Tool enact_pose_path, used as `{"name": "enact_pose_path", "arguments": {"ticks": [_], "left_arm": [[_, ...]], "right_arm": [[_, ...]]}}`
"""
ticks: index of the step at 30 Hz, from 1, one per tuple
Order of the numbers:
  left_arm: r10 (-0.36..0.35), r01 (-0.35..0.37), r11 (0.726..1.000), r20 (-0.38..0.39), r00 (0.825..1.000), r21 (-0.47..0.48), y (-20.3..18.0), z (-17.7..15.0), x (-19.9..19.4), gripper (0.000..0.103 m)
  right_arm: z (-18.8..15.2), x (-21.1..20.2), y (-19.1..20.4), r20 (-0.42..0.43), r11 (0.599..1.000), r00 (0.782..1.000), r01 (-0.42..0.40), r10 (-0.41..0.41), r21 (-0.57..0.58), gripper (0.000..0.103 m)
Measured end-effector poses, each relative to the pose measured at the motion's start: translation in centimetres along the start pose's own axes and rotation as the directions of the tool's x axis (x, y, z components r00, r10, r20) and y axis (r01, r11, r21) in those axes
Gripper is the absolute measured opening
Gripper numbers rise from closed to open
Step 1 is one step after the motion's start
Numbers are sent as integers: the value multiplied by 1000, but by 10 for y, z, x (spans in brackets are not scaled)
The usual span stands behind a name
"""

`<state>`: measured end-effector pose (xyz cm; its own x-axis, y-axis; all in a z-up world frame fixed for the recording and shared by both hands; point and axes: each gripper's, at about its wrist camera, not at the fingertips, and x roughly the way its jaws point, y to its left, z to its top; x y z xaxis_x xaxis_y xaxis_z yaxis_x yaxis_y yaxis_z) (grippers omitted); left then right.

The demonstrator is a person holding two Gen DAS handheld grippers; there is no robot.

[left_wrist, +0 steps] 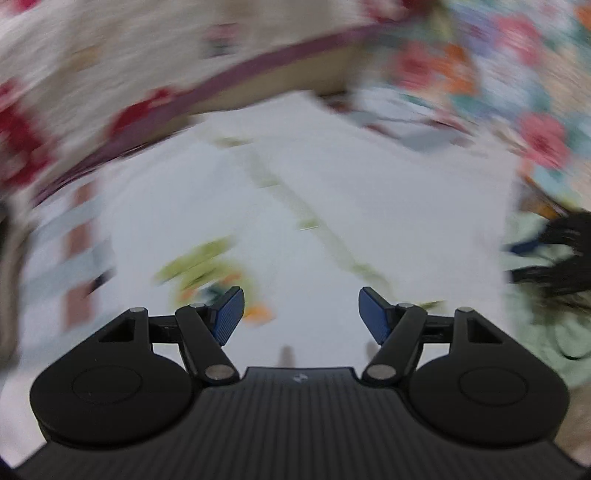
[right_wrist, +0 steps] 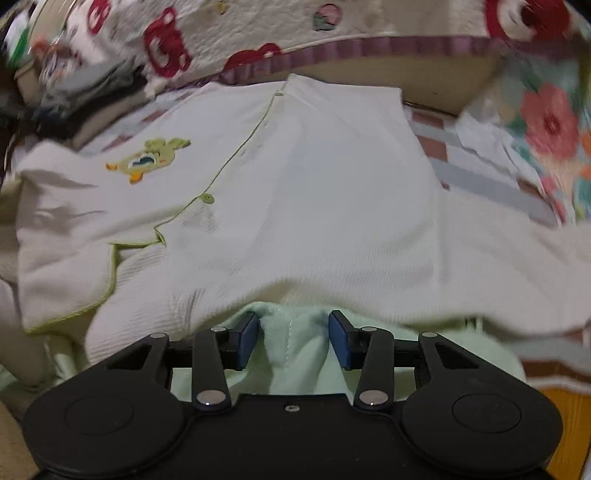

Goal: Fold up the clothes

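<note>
A white shirt (right_wrist: 295,192) with green piping, green buttons and a duck patch (right_wrist: 149,158) lies spread on the bed. In the blurred left wrist view the same white shirt (left_wrist: 295,206) fills the middle. My left gripper (left_wrist: 301,314) hangs open above it, nothing between its blue pads. My right gripper (right_wrist: 293,339) is open at the shirt's near edge, its pads either side of a fold of pale green cloth (right_wrist: 295,354) that lies under the shirt. The right gripper's dark shape (left_wrist: 561,251) shows at the left view's right edge.
A quilt (right_wrist: 258,33) with red flowers and a purple striped border lies behind the shirt. A bright floral cloth (right_wrist: 546,122) sits at the right. A checked sheet (right_wrist: 472,166) shows beside the shirt. Dark clothes (right_wrist: 85,92) are piled at the far left.
</note>
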<state>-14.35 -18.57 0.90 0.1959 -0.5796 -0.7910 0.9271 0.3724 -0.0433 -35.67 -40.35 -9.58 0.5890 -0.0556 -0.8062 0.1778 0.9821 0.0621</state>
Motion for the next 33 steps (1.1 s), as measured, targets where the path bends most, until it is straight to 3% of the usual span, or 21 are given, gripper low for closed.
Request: {"name": "enact_pose_path", "arguments": {"ticks": [2, 5, 9, 12, 15, 18, 19, 20, 23, 24, 25, 26, 27, 28, 32, 33], "left_arm": [[-123, 125, 991, -38, 992, 38, -26, 20, 23, 68], [-268, 279, 955, -107, 957, 105, -70, 43, 59, 68], [-378, 430, 874, -238, 895, 227, -139, 45, 96, 68], [-363, 454, 840, -316, 877, 295, -174, 33, 110, 68], [-285, 417, 830, -361, 888, 370, -183, 17, 117, 68], [-98, 270, 849, -367, 925, 453, -179, 6, 126, 70], [-65, 235, 856, -355, 933, 461, -175, 6, 127, 70], [-39, 205, 864, -345, 938, 460, -171, 6, 128, 70], [-75, 198, 911, -328, 942, 362, -153, 13, 124, 68], [-81, 193, 920, -318, 945, 340, -148, 15, 122, 63], [-81, 188, 923, -308, 948, 336, -144, 16, 120, 50], [-101, 201, 928, -307, 946, 313, -139, 17, 118, 41], [-150, 235, 937, -312, 938, 257, -133, 19, 117, 20], [-193, 265, 942, -313, 930, 204, -127, 22, 116, 13], [-250, 280, 958, -281, 926, 68, -105, 24, 113, 9], [-269, 287, 958, -272, 924, 28, -98, 25, 112, 8]], "right_arm": [[3, 12, 4, -100, 999, 995, -2, -2, -49, 49], [-3, 18, 0, -194, 998, 979, -65, 60, -19, 50], [-13, 11, -18, -161, 988, 978, -113, 129, 101, 49], [-22, 5, -33, -91, 963, 980, -152, 175, 223, 48], [-33, 2, -57, 0, 906, 978, -193, 209, 378, 41], [-43, 1, -83, 96, 809, 969, -245, 230, 535, 36], [-45, 2, -88, 116, 783, 966, -256, 231, 566, 36], [-43, 3, -87, 119, 783, 968, -249, 221, 570, 36], [-36, 5, -79, 118, 808, 978, -209, 173, 551, 39], [-33, 6, -75, 118, 819, 981, -193, 154, 540, 40], [-31, 5, -77, 127, 815, 981, -190, 144, 547, 43], [-33, 6, -82, 141, 777, 978, -205, 150, 595, 46], [-36, 8, -86, 156, 736, 975, -220, 155, 641, 48], [-38, 10, -91, 171, 692, 972, -234, 159, 683, 53], [-48, 17, -110, 232, 491, 958, -284, 166, 823, 59], [-47, 18, -108, 227, 481, 960, -280, 166, 831, 60]]}}
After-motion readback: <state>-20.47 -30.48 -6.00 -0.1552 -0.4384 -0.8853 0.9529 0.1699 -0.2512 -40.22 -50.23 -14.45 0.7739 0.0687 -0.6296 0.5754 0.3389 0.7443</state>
